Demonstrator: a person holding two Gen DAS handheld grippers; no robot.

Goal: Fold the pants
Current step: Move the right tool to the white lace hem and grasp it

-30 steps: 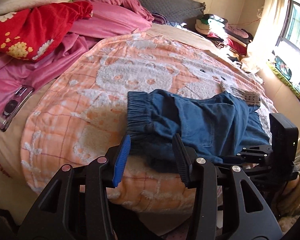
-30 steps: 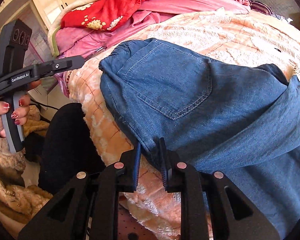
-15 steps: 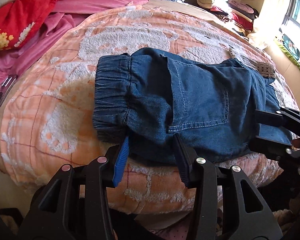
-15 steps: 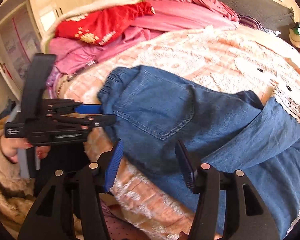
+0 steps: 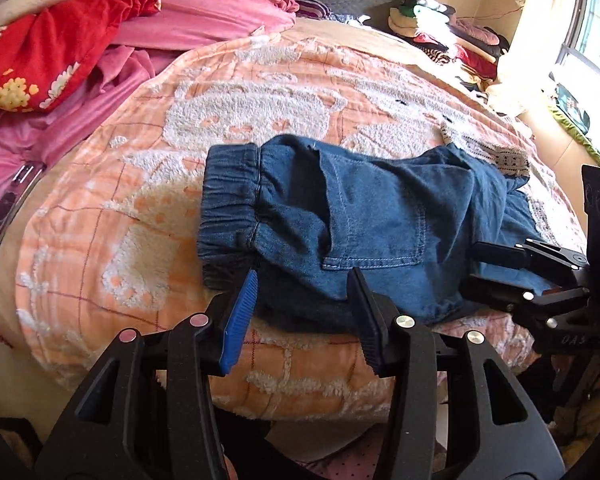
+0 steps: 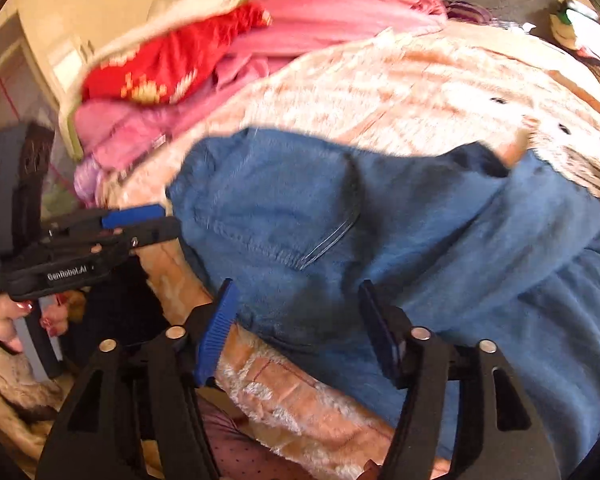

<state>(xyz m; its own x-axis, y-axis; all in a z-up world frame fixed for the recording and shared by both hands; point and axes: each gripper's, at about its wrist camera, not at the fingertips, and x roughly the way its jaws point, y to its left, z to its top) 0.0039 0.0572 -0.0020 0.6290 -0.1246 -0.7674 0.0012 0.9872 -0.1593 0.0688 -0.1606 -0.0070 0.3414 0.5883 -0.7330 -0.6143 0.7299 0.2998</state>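
Blue denim pants (image 5: 364, 216) lie on the orange and white blanket (image 5: 148, 184), elastic waistband to the left, back pocket up, legs trailing right. They also fill the right wrist view (image 6: 380, 240). My left gripper (image 5: 304, 312) is open, empty, at the near edge of the pants below the waistband. My right gripper (image 6: 296, 320) is open, empty, at the near edge of the pants further along the legs. It shows at the right of the left wrist view (image 5: 472, 264). The left gripper shows at the left of the right wrist view (image 6: 168, 220).
Pink bedding (image 5: 204, 24) and a red flowered cloth (image 5: 48, 52) are heaped at the bed's head. A phone (image 5: 8, 208) lies at the left edge. Folded clothes (image 5: 440, 24) are stacked at the far right near a window. The bed edge runs just in front of both grippers.
My right gripper has opened wide from nearly shut and let go of the pants edge. Both grippers have shifted along the near edge of the pants. The pants lie flatter.
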